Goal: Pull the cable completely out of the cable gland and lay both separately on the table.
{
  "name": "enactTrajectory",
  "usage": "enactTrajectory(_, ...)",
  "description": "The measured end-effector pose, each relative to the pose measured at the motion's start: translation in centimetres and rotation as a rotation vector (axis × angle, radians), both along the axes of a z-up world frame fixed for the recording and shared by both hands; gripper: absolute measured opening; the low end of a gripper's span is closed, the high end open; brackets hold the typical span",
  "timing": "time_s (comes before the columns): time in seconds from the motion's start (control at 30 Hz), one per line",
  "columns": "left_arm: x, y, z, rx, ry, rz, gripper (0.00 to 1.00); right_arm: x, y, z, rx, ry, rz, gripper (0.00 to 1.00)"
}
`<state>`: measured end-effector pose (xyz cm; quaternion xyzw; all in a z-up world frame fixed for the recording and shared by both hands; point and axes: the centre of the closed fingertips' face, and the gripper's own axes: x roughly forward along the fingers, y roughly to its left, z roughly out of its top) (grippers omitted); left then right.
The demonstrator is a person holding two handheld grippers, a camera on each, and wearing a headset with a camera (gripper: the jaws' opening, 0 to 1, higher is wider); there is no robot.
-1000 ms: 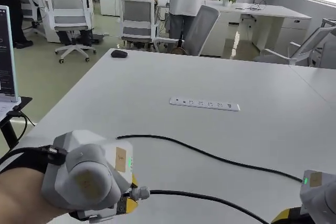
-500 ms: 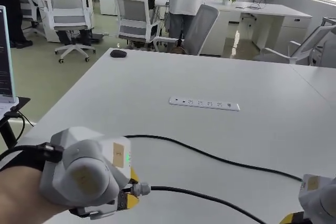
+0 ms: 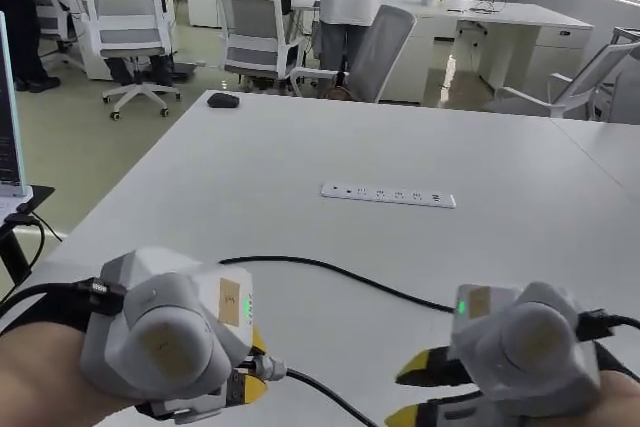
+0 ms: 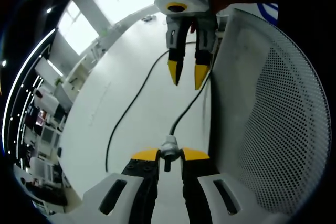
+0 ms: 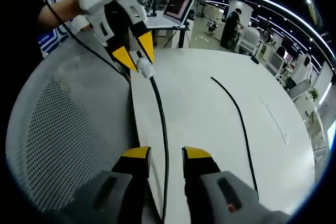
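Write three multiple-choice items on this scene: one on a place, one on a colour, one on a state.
1. Where does the power strip lie?
A. on the table, beyond the grippers
B. on the floor
C. between a gripper's jaws

2. What colour is the cable?
A. red
B. black
C. white

3. In what state is the left gripper?
A. open and empty
B. shut on the cable gland
C. shut on the power strip

Answers: 1 A, the head view shows it lying flat on the white top, farther off than the grippers. 2 B, it runs as a black line across the table. 3 B, the left gripper view shows the gland clamped between the yellow tips.
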<state>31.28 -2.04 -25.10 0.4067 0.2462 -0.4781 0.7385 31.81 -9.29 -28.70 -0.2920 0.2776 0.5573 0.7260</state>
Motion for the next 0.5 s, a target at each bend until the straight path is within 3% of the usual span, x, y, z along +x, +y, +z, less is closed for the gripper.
enactTrajectory(0.2, -0.2, 0.0, 0.6, -0.005, -0.011, -0.002, 0.17, 0.6, 4.4, 0.2, 0.015, -0.028, 0.072, 0.26)
enactTrajectory(0.4, -0.1, 0.0, 0.9, -0.014, -0.013, 0.005, 0.17, 0.8, 5.2, 0.3, 0.022, -0.033, 0.099, 0.19)
enactTrajectory(0.5, 0.1, -0.1, 0.8, -0.016, -0.013, 0.003, 0.17, 0.9, 5.1, 0.2, 0.014, -0.029, 0.11, 0.03)
